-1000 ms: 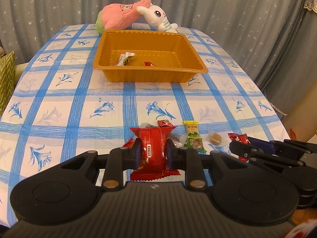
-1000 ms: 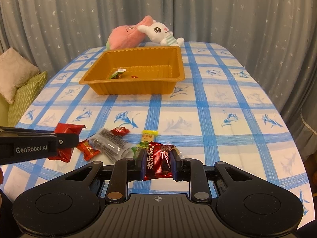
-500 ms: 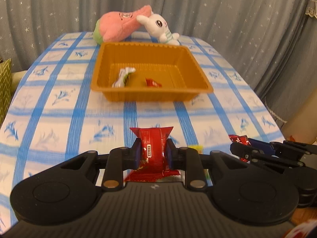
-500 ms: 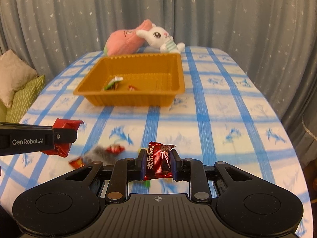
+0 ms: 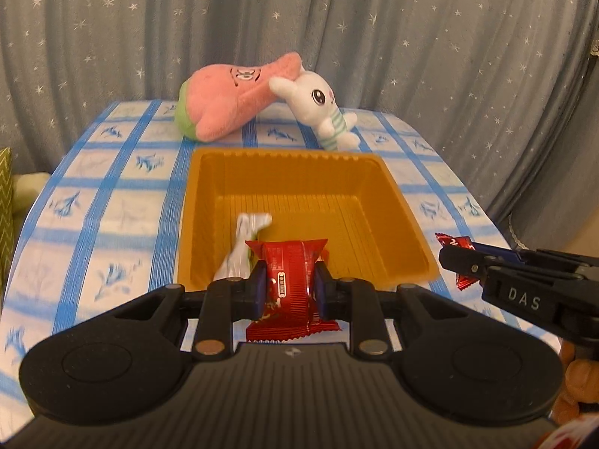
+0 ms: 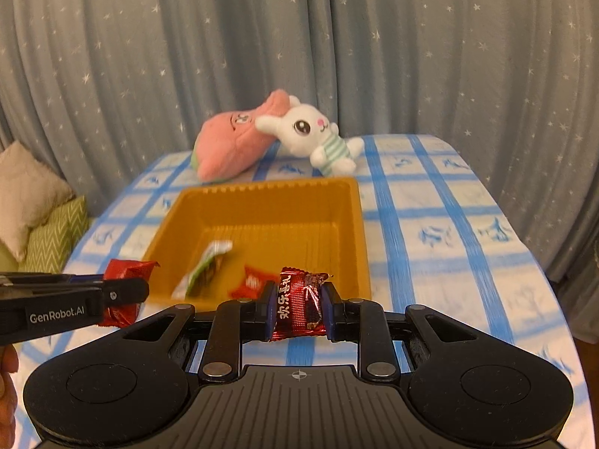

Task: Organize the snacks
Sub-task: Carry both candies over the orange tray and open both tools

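The task looks partly done: ahead of both grippers the orange tray point(image 6: 357, 224) holds a green-white packet point(image 6: 204, 267) and a small red candy point(image 6: 249, 286), while the left gripper point(image 5: 290, 286) clamps a red packet point(image 5: 290, 284) and the right gripper point(image 6: 297, 307) a dark red candy point(image 6: 299, 305), neither dropped in yet.

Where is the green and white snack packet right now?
In the right wrist view, the packet lies inside the orange tray, toward its left, beside a small red wrapper.
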{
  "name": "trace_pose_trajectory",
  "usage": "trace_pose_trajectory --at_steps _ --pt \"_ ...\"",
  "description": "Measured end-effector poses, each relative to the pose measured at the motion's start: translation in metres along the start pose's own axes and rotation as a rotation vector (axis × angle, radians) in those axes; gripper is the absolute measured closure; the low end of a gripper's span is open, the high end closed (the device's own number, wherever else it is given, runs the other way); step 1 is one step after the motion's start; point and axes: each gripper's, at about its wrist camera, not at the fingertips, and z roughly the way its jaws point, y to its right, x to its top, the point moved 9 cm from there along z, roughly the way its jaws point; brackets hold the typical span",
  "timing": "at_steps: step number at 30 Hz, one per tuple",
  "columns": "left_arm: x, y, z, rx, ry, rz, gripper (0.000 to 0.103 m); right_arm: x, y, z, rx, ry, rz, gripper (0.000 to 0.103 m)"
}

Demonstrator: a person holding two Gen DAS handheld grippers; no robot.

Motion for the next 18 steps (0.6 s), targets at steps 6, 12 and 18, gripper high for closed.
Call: trace_pose_trajectory --at_steps 6,12,18 --pt "0.025 -0.006 0.029 -0.007 0.0 0.005 0.08 0.029 0.008 0.031 0.019 -0.014 0.057 0.078" --pt "0.034 -0.006 0.055 -0.027 -0.021 0.006 0.08 0.039 0.011 0.057 0.02 -0.034 0.076 0.078" --pt "0.032 -0.005 0.077 -0.04 -0.039 0.013 0.08 0.036 0.017 0.071 0.015 -0.05 0.089 0.078"
